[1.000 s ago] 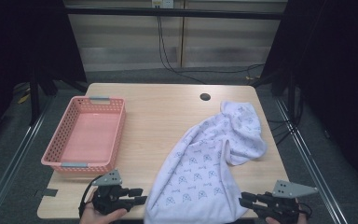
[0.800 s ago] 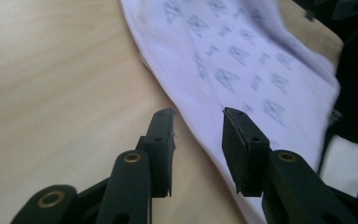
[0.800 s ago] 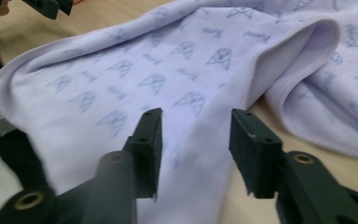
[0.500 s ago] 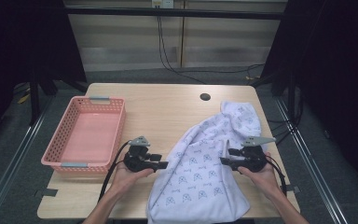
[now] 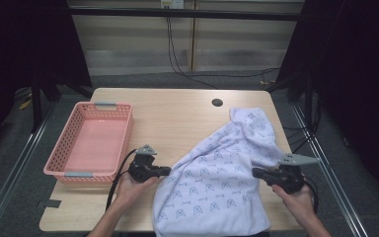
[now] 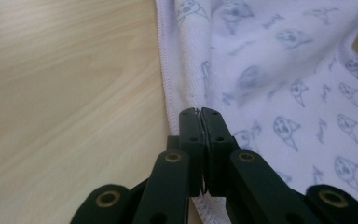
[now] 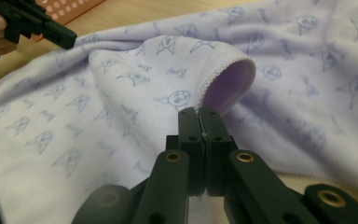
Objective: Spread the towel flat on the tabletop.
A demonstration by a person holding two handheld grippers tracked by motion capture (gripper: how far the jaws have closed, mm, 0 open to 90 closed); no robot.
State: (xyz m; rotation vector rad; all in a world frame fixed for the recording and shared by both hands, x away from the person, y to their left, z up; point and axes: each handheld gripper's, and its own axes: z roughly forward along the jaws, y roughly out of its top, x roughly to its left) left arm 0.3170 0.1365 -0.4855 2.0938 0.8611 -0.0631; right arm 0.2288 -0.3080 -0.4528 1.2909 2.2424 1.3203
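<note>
Towel (image 5: 222, 173) sprawls across the table's (image 5: 177, 118) right half, 5 o'clock from the basket (image 5: 89, 140). Both hands have come in — left gripper (image 6: 199, 112) and right gripper (image 7: 198, 112) just snapped closed, seemingly pinching opposite hems — folding looks ready.

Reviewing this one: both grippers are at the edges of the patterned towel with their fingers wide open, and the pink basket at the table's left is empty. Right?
Not quite. The fingers are closed, not wide open: the left gripper is shut at the towel's hemmed edge in the left gripper view, and the right gripper is shut at a folded edge in the right gripper view. The pink basket is indeed empty.
</note>
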